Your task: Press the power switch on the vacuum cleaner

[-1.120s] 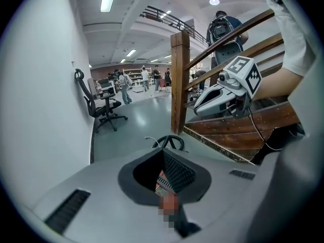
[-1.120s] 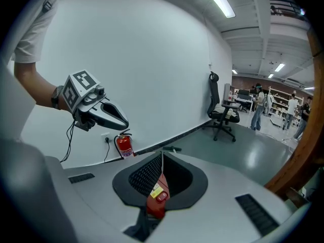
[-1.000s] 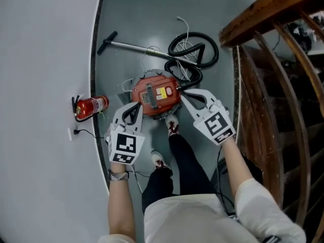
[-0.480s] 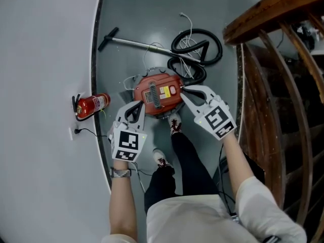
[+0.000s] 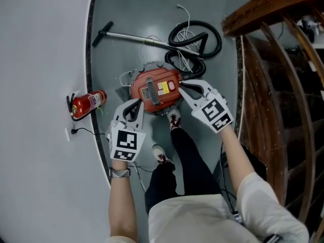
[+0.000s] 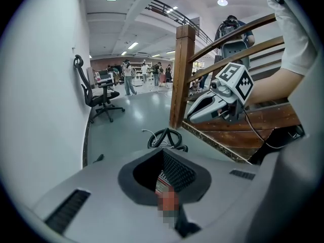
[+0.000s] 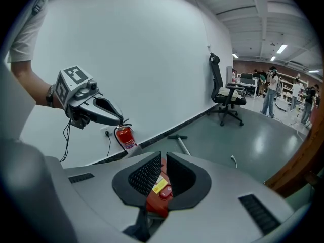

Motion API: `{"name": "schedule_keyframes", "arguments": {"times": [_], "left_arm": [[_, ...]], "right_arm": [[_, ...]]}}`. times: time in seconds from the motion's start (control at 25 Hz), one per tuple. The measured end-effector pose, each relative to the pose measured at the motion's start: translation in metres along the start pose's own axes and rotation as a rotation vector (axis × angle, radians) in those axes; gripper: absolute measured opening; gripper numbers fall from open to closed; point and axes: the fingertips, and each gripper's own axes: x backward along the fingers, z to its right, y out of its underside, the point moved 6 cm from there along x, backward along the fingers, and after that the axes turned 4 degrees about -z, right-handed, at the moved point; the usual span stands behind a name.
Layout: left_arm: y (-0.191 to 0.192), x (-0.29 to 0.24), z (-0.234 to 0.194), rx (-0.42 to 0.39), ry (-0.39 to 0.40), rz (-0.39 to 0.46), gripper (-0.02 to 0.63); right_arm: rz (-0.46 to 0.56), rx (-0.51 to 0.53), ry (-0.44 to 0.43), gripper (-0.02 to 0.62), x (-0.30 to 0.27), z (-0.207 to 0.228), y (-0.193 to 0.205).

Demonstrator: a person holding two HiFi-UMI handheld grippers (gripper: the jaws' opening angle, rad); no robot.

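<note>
The red vacuum cleaner (image 5: 152,89) sits on the grey floor with a yellow label and a pale red switch (image 5: 171,86) on top. My right gripper (image 5: 181,86) is shut, its tips over the vacuum's right edge beside the switch; I cannot tell whether they touch. In the right gripper view the switch (image 7: 164,193) shows past the shut right gripper (image 7: 161,155). My left gripper (image 5: 137,102) is shut and empty, at the vacuum's near left side. In the left gripper view the left gripper (image 6: 163,151) frames a sliver of the vacuum (image 6: 162,183).
A black hose (image 5: 195,43) lies coiled behind the vacuum, with the metal wand (image 5: 132,37) reaching left. A fire extinguisher (image 5: 86,103) lies by the white wall. A wooden stair railing (image 5: 263,59) borders the right. The person's shoes (image 5: 173,123) stand just short of the vacuum.
Both grippers have come down closer to the vacuum. The right one's tips have shifted towards the switch side; both stay shut.
</note>
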Motion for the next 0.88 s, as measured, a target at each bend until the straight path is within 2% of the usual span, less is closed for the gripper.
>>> {"name": "schedule_keyframes", "arguments": {"times": [0.28, 0.44, 0.88], "left_arm": [[0.011, -0.016, 0.002, -0.006, 0.022, -0.021, -0.002], [0.016, -0.023, 0.006, -0.001, 0.034, -0.03, -0.002], [0.029, -0.033, 0.003, 0.036, 0.022, -0.051, -0.002]], "right_arm": [[-0.035, -0.003, -0.01, 0.035, -0.017, 0.002, 0.018], [-0.071, -0.008, -0.013, 0.098, -0.029, 0.005, 0.032], [-0.155, 0.004, -0.044, 0.123, -0.068, 0.012, 0.059]]}}
